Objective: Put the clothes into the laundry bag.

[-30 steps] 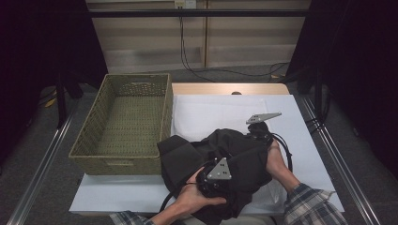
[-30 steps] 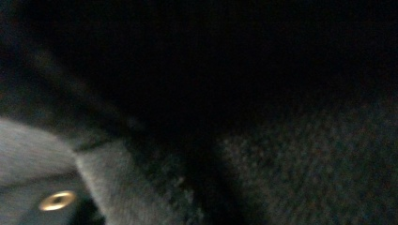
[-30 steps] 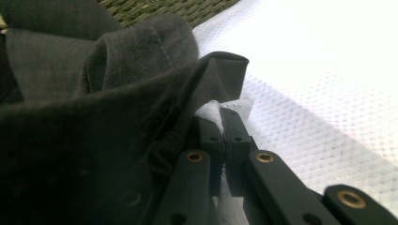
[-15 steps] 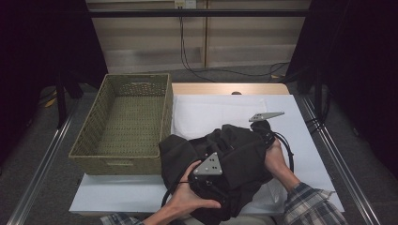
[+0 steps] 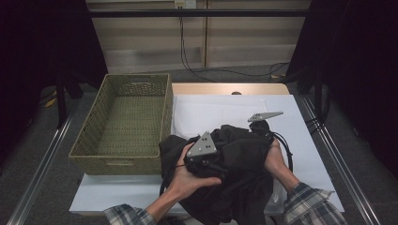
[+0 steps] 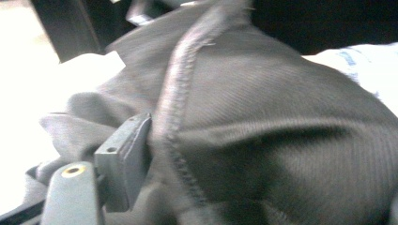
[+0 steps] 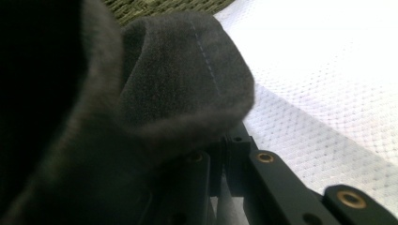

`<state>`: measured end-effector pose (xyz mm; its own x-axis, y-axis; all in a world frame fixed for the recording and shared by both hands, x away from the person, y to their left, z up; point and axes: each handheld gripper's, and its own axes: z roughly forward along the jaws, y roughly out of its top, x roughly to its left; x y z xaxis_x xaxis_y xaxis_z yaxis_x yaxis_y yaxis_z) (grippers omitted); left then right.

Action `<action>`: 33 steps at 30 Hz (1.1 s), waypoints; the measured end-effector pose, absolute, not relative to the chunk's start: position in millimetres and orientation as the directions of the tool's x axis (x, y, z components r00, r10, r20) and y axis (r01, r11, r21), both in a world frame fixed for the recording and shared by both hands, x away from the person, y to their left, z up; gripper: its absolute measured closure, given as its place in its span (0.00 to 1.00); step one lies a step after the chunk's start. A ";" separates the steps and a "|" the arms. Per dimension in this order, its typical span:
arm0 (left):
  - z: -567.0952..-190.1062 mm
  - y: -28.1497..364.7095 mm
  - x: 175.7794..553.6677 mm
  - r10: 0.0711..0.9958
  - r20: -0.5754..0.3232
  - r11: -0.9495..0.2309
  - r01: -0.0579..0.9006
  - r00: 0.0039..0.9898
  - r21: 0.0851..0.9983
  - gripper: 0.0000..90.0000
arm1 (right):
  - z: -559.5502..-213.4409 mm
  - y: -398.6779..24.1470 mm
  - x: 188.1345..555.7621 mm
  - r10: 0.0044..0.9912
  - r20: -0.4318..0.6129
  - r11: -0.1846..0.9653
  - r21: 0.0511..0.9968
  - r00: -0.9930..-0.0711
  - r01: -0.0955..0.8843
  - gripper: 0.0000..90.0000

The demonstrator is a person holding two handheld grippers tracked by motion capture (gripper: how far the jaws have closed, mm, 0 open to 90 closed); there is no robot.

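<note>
Right gripper [image 5: 261, 127] clamped on dark garment [image 5: 239, 164]; left gripper [image 5: 209, 161] jaws closing, fabric between; basket [image 5: 162, 122] alongside.

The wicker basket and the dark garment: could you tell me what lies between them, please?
Nothing: in the high view the dark garment lies against the near right corner of the wicker basket, with no gap visible between them.

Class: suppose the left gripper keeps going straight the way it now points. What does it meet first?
Most likely the dark garment: in the left gripper view the cloth with its stitched seam lies right ahead of the left gripper. Depth behind the fabric is unclear.
</note>
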<state>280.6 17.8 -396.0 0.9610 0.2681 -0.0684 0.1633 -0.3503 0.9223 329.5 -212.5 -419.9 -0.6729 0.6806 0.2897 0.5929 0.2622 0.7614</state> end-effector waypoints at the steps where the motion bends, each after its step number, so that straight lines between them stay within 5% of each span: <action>1: -401.2 14.1 285.3 0.291 -0.054 -0.356 0.161 0.955 0.921 0.38 | -419.3 -212.3 328.9 0.681 0.285 0.263 0.765 -0.675 0.588 0.99; 11: -433.8 -2.3 294.8 0.300 -0.118 -0.414 0.240 0.947 0.878 0.79 | -413.3 -213.7 322.4 0.667 0.270 0.283 0.770 -0.694 0.571 0.99; 22: -431.7 -24.4 280.7 0.237 -0.084 -0.491 0.194 0.968 0.849 0.82 | -400.0 -213.1 318.8 0.641 0.254 0.276 0.804 -0.724 0.526 0.99; 33: -454.9 -30.1 299.6 0.299 -0.068 -0.554 0.231 0.952 0.800 0.86 | -385.9 -215.4 306.2 0.636 0.218 0.310 0.806 -0.740 0.504 0.99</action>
